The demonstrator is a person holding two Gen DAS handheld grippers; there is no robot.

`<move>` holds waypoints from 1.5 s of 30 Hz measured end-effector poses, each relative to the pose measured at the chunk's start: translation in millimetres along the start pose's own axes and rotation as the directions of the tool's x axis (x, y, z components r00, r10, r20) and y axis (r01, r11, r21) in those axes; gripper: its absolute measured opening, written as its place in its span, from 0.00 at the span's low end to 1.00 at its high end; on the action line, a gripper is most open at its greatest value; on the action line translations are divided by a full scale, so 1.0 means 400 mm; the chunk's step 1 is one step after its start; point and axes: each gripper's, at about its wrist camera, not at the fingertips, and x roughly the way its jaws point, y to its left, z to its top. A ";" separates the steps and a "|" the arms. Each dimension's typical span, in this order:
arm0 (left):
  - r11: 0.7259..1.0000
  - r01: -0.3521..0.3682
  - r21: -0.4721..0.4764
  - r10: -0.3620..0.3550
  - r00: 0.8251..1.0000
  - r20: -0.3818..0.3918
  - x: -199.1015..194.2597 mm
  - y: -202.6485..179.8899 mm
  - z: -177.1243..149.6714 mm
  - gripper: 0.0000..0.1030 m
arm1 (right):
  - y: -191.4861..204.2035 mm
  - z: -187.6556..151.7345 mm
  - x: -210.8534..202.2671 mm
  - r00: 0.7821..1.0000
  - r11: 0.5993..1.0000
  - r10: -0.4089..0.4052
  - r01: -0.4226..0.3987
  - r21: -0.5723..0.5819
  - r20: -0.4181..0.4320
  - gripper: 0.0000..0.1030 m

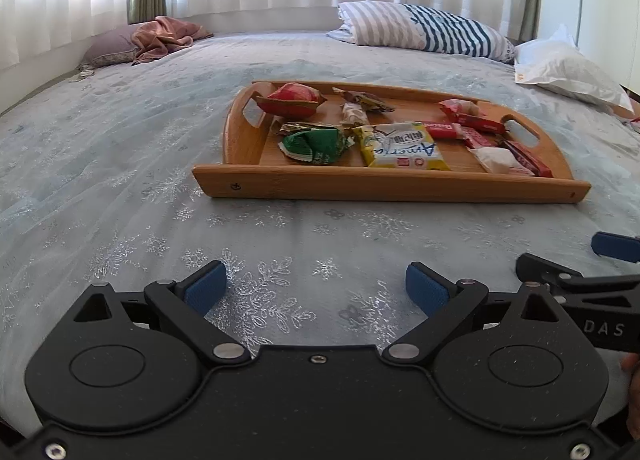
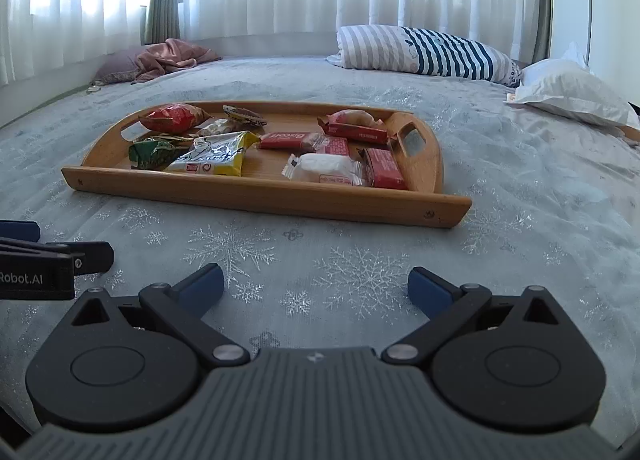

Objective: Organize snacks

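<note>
Left gripper (image 1: 316, 286) and right gripper (image 2: 316, 286) hovering over bedspread (image 1: 120, 164), fingers spread, gripping nothing. Snacks lying in wooden tray (image 2: 256, 196) ahead. Striped pillow (image 2: 424, 50) sitting beyond; path unobstructed.

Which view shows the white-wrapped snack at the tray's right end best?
The right wrist view: the white-wrapped snack lies whole and unobstructed on the wooden tray. In the left wrist view it sits low behind the tray's front wall, foreshortened.
</note>
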 end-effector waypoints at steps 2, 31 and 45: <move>1.000 -0.007 0.000 0.007 1.000 0.000 0.007 0.001 0.001 0.96 | 0.000 -0.001 0.002 1.000 1.000 0.000 0.000 0.000 -0.004 1.00; 1.000 -0.005 0.001 0.005 1.000 -0.001 0.029 0.000 -0.006 1.00 | 0.002 -0.003 0.021 1.000 1.000 -0.004 0.003 -0.018 -0.023 1.00; 1.000 -0.005 0.000 0.005 1.000 -0.001 0.029 0.000 -0.006 1.00 | 0.002 -0.004 0.022 1.000 1.000 -0.004 0.003 -0.018 -0.023 1.00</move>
